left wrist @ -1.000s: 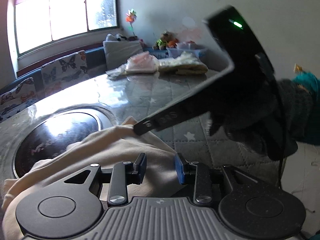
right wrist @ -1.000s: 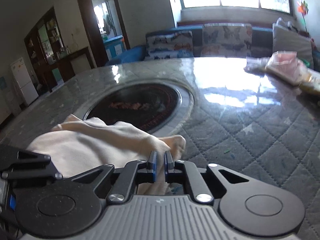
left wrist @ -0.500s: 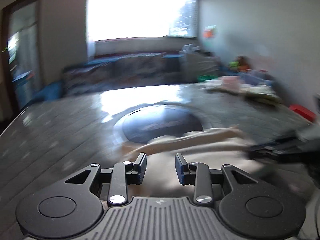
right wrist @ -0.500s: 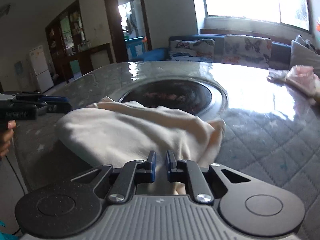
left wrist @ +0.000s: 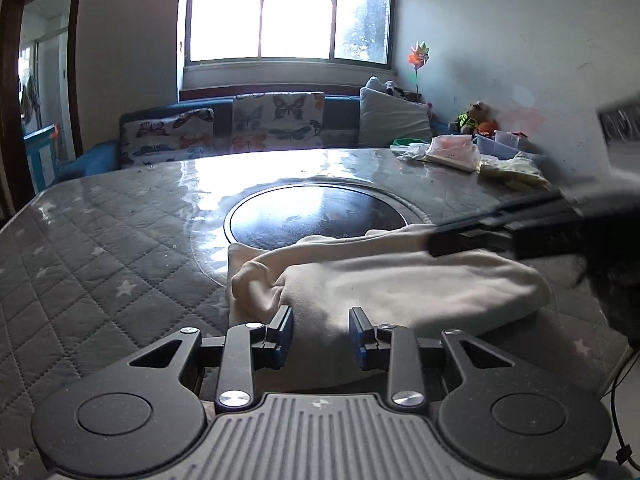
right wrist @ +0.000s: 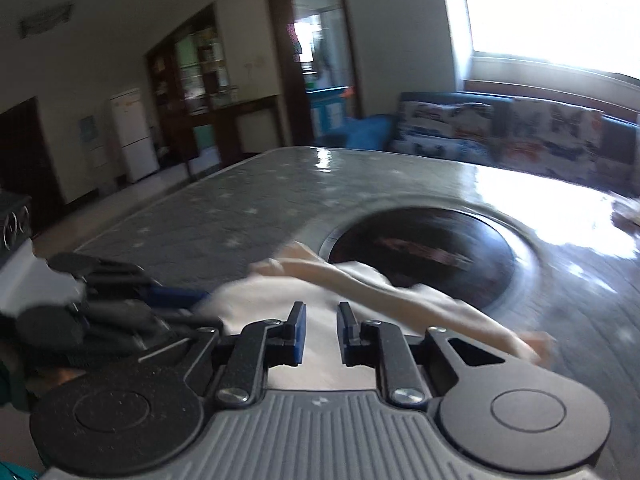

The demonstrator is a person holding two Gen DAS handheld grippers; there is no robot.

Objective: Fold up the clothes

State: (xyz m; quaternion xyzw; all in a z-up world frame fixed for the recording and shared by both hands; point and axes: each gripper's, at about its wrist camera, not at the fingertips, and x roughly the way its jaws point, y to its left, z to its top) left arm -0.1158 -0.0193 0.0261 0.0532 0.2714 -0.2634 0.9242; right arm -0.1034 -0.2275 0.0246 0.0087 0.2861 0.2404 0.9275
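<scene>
A cream garment [left wrist: 392, 280] lies folded over in a heap on the grey quilted table [left wrist: 100, 248], at the near edge of a dark round inset [left wrist: 316, 216]. My left gripper [left wrist: 320, 330] is open and empty, its blue pads just short of the garment's near edge. My right gripper [right wrist: 321, 332] is open with a narrow gap, low over the same garment [right wrist: 360, 292], holding nothing. The right gripper also shows in the left wrist view [left wrist: 520, 228], blurred, over the garment's right side. The left gripper shows in the right wrist view [right wrist: 120, 296], at the garment's left.
Folded clothes and plastic bags [left wrist: 456, 152] lie at the table's far right corner. A sofa with butterfly cushions [left wrist: 240, 128] runs behind the table under the window. The near table edge [left wrist: 592, 344] is close on the right. A doorway and cabinets [right wrist: 192, 92] stand far left.
My right gripper has let go of the garment and opened slightly; the cloth dropped onto the table. My left gripper swung round to face the window and now sits at the garment's near edge.
</scene>
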